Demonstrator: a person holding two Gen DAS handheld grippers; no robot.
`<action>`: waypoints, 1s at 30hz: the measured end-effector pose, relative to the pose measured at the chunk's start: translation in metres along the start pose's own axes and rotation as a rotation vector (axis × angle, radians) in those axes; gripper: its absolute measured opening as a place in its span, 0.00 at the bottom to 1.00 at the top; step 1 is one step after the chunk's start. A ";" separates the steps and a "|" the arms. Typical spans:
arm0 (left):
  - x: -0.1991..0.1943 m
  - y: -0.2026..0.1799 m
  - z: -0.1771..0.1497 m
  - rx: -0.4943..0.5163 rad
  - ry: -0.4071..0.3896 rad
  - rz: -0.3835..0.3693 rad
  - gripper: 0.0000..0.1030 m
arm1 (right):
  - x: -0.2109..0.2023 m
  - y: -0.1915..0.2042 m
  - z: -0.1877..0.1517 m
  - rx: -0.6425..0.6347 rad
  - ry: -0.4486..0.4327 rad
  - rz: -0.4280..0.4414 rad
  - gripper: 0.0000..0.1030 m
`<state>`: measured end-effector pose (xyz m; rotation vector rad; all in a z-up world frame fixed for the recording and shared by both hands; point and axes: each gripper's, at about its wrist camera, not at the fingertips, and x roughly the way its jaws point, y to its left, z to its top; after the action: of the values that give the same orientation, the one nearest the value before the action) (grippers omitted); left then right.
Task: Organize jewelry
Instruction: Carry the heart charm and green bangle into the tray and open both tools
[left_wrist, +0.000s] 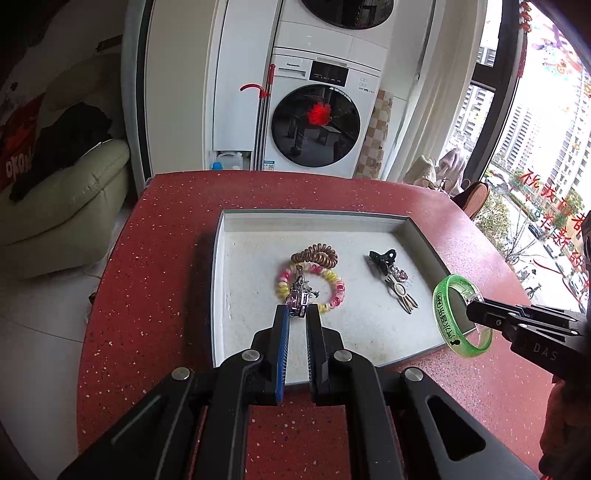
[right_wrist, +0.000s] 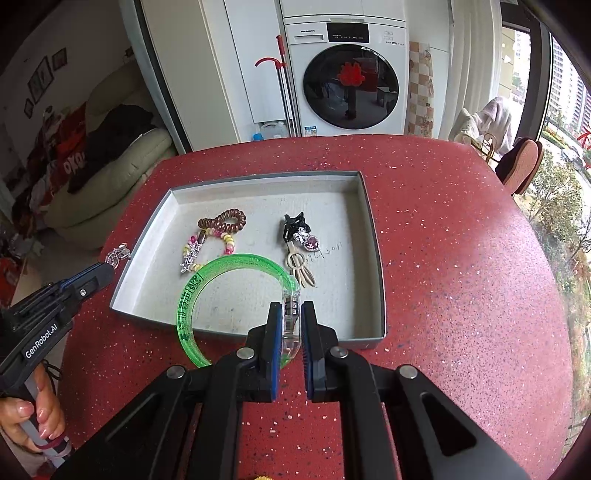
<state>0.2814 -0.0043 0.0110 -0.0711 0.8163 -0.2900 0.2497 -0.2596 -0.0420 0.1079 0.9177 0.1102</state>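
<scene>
Red speckled countertop fills both wrist views, with a shallow grey tray as the landmark at its middle. Nearest, at the tray's near edge, the right gripper pinches the clear clasp section of a green bangle, the ring hanging over the tray's near rim. At the tray's left side the left gripper is pressed onto a small silvery, pink-tinted charm, held above the tray floor; a hand grips its handle. Inside the tray, toward the left, lies a pink-and-yellow coil hair tie with a star clip across it, and touching its far side a brown coil hair tie. Toward the tray's right lie a beige hair clip, a pink gem piece and a black claw clip, bunched together. Beyond the tray's far edge stands a white washing machine, a red-handled mop just left of it
</scene>
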 end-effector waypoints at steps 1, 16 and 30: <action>0.005 0.002 0.002 -0.001 0.007 0.000 0.27 | 0.005 0.000 0.004 0.001 0.006 -0.001 0.11; 0.078 0.007 0.006 0.031 0.172 0.004 0.27 | 0.079 -0.009 0.022 0.027 0.133 -0.027 0.11; 0.108 0.001 0.006 0.087 0.203 0.073 0.27 | 0.099 -0.029 0.039 0.071 0.123 -0.096 0.11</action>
<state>0.3558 -0.0344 -0.0617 0.0706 1.0043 -0.2658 0.3419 -0.2765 -0.1005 0.1233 1.0484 -0.0050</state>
